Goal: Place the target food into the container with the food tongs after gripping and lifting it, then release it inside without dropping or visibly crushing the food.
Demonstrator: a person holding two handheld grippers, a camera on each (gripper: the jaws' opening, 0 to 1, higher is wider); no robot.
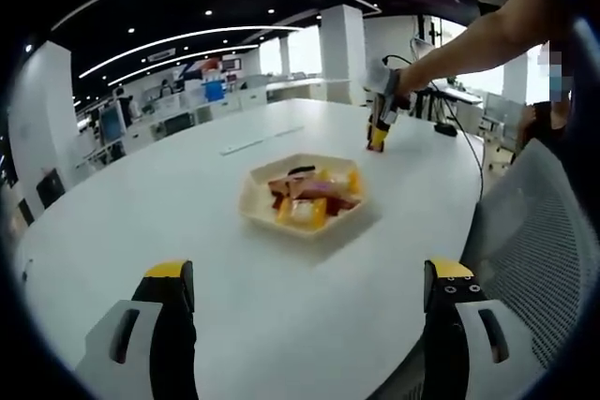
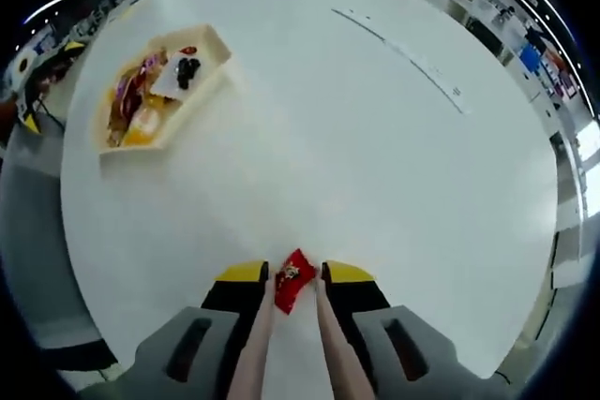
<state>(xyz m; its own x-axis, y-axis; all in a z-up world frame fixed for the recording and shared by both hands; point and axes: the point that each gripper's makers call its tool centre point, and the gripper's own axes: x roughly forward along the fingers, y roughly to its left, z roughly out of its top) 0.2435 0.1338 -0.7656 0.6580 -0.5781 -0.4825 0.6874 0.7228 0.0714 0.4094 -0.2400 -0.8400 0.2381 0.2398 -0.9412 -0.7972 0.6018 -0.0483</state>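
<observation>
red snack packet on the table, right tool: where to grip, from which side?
Grip the red packet across its narrow middle, coming straight down. It lies flat on the white table, long axis along the tongs, whose tips already flank its long edges. Close gently; it looks soft.

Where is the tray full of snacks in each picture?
Left gripper view: the snack tray sits mid-picture on the white table, beyond the open left gripper.
Right gripper view: the tray is at upper left, far from the right gripper.
Shared landmark: the round white table.
</observation>
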